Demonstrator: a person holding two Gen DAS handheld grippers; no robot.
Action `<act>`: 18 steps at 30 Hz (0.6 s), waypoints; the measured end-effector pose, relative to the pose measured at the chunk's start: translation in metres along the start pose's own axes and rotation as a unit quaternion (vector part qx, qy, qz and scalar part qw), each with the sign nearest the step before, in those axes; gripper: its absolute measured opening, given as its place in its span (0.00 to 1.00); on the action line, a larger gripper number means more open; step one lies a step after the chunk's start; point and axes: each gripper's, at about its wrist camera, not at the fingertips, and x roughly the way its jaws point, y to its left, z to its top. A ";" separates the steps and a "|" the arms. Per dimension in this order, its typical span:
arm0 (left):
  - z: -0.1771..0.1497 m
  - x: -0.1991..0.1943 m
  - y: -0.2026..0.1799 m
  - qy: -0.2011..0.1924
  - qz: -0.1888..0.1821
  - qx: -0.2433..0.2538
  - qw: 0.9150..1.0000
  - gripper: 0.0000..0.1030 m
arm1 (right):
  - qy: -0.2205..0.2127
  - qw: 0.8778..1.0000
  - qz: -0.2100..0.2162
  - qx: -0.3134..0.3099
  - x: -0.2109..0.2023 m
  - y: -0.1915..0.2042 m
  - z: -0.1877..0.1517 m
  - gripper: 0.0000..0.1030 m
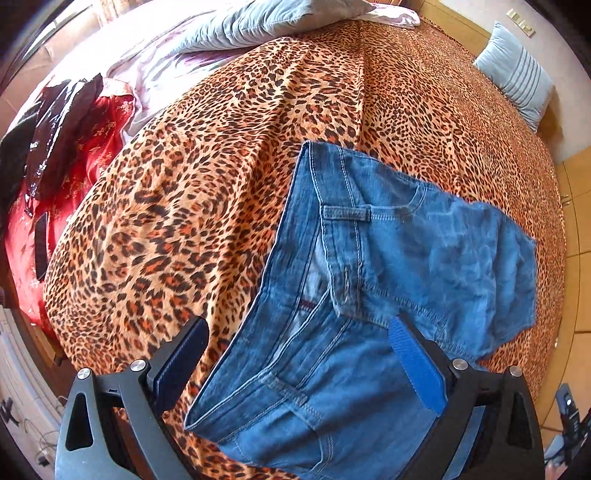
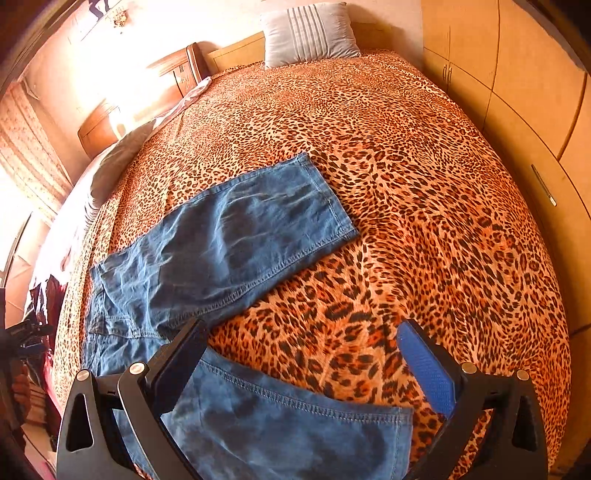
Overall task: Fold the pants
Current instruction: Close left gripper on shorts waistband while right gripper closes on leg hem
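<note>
**Left wrist and right wrist views: one pair of jeans spread on a leopard-print bed, both grippers wide open**

Left wrist view, nearest the lens: the left gripper (image 1: pixel 297 365) hangs over the waist end of one pair of blue jeans (image 1: pixel 388 266), its two fingers spread wide, one dark pad over bedspread at the left and one blue pad over denim at the right. Nothing is clamped between them. The waistband lies open toward the camera, with two belt loops (image 1: pixel 345 213) showing. Whether the pads touch the cloth cannot be told.

Right wrist view: the right gripper (image 2: pixel 303 369) is likewise spread wide and holds nothing. One trouser leg hem (image 2: pixel 295 424) lies between and below its two fingers; the second leg (image 2: pixel 236 236) runs away at an angle, its cuff resting flat farther up the bed. The jeans (image 2: pixel 184 280) lie unfolded, both legs apart in a V.

Beneath everything is one leopard-print bedspread (image 1: pixel 192 177), wrinkled in places. At the left edge of the left view sits a heap of red and dark clothing (image 1: pixel 70 122). Farther back are one pale sheet (image 1: pixel 155 70) and one grey-blue pillow (image 1: pixel 266 22) lying on it. A second, striped pillow (image 2: pixel 310 33) stands against the wooden headboard (image 2: pixel 229 51) at the far end. One bank of wooden wardrobe doors (image 2: pixel 517 96) lines the right side of the room.
</note>
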 end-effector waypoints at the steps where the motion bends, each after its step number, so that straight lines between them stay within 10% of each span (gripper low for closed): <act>1: 0.014 0.008 0.002 0.007 -0.015 -0.007 1.000 0.96 | 0.006 1.000 0.006 0.006 0.006 0.002 0.008 1.00; 18: 0.124 0.160 0.030 0.081 -0.113 -0.103 0.985 0.95 | 0.066 0.996 -0.011 0.066 0.153 -0.004 0.141 1.00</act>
